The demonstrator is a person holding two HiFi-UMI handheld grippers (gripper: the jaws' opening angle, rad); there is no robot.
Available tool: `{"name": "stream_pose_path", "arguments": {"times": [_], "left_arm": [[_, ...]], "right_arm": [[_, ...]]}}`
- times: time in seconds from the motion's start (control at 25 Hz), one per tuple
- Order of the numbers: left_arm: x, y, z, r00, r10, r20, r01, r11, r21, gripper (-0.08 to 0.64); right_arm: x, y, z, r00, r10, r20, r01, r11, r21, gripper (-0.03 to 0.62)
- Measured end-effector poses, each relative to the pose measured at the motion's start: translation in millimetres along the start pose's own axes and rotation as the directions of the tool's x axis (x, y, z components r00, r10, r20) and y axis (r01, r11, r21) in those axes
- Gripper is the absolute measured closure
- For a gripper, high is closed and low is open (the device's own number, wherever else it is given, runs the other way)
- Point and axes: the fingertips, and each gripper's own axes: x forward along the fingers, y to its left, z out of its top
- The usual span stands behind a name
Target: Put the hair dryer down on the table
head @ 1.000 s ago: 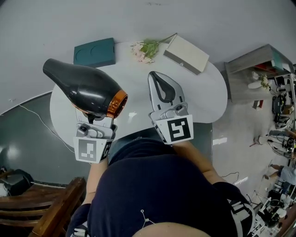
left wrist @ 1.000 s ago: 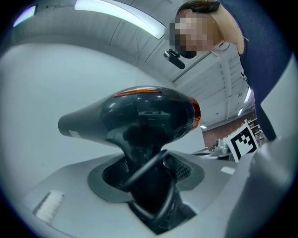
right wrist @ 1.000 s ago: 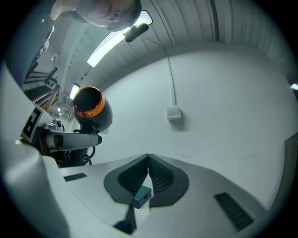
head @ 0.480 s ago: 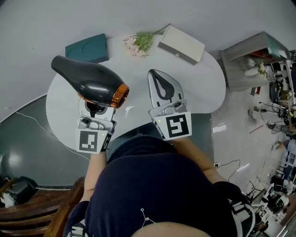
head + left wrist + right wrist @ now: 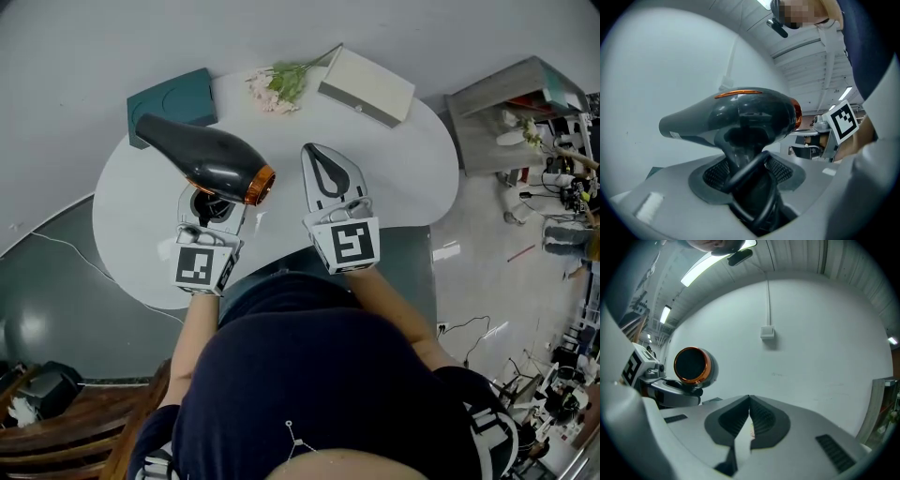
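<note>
Clear to pass over table front-left and right; blocked along far edge by teal box, flowers, white box.

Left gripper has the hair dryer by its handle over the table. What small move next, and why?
Probably lower the left gripper straight down toward the white table. Its jaws clamp the handle of the hair dryer, which seems to hang clear of the tabletop, with bare surface beneath; opening now would likely drop it.

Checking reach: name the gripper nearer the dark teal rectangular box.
Left. The left gripper, holding the black orange-ringed hair dryer, is in front of the dark teal box; the right gripper, shut, is farther right.
</note>
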Motion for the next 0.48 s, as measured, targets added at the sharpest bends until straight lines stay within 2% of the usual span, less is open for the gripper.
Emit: {"name": "stream_pose_path", "arguments": {"times": [0.12, 0.24, 0.48], "left_arm": [[8.3, -1.0, -19.8, 0.999, -0.024, -0.045, 0.024, 1.000, 0.004, 0.318], [16.3, -1.3, -40.6, 0.995, -0.044, -0.093, 0.043, 0.999, -0.007, 0.318], [27.1, -6.9, -80.5, 0.977, -0.087, -0.193, 0.084, 0.996, -0.025, 0.318]], "right_arm": [[4.3, -1.5, -14.8, 0.999, -0.003, -0.039, 0.003, 1.000, 0.003, 0.581], [8.0, -3.5, -28.0, 0.998, -0.009, -0.070, 0.012, 0.999, 0.044, 0.581], [9.3, -5.3, -47.7, 0.993, -0.013, -0.120, 0.020, 0.998, 0.062, 0.581]]}}
